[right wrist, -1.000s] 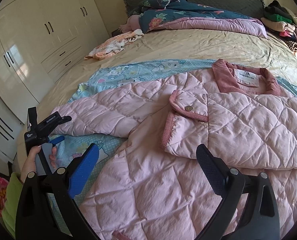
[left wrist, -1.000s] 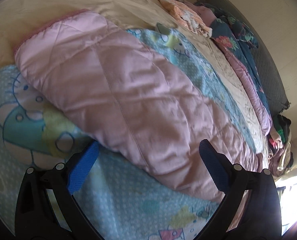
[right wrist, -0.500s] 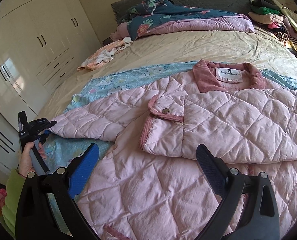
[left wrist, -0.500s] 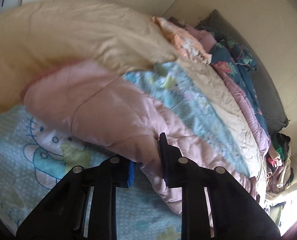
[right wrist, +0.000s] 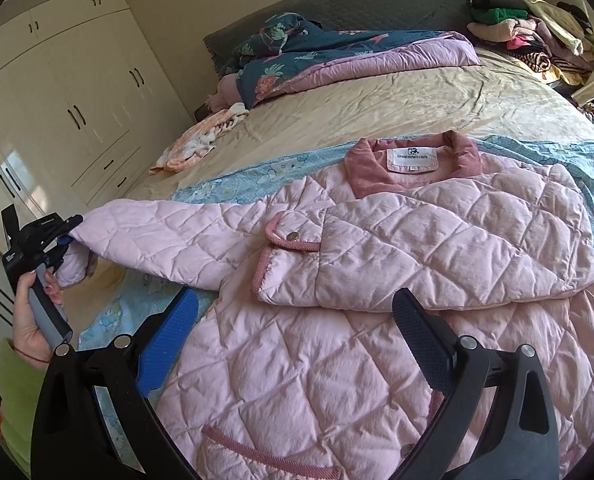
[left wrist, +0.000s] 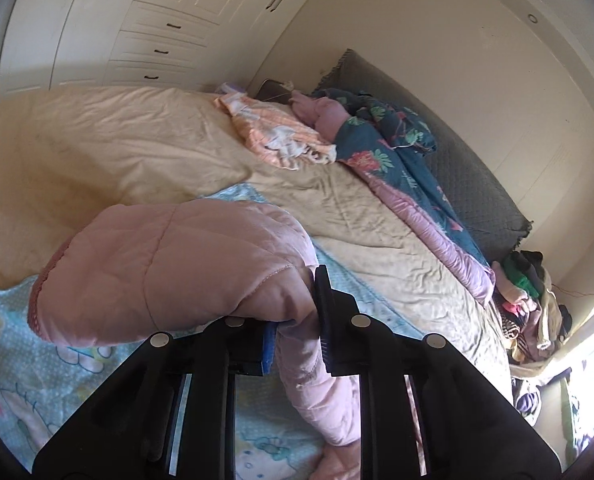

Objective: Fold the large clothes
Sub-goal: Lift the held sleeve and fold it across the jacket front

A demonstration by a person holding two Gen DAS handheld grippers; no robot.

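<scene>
Left wrist view: our left gripper (left wrist: 297,316) is clenched on the sleeve (left wrist: 169,268) of the pink quilted jacket (right wrist: 377,320), its jaws having just closed on the fabric, and the cuff end hangs lifted above the blue cartoon sheet (left wrist: 13,360). From the right wrist view, the jacket lies spread on that sheet across the bed (right wrist: 377,108), collar toward the grey headboard (right wrist: 337,4), its other sleeve folded over the chest. Our right gripper (right wrist: 297,340) hovers released above the jacket's front, grasping nothing.
</scene>
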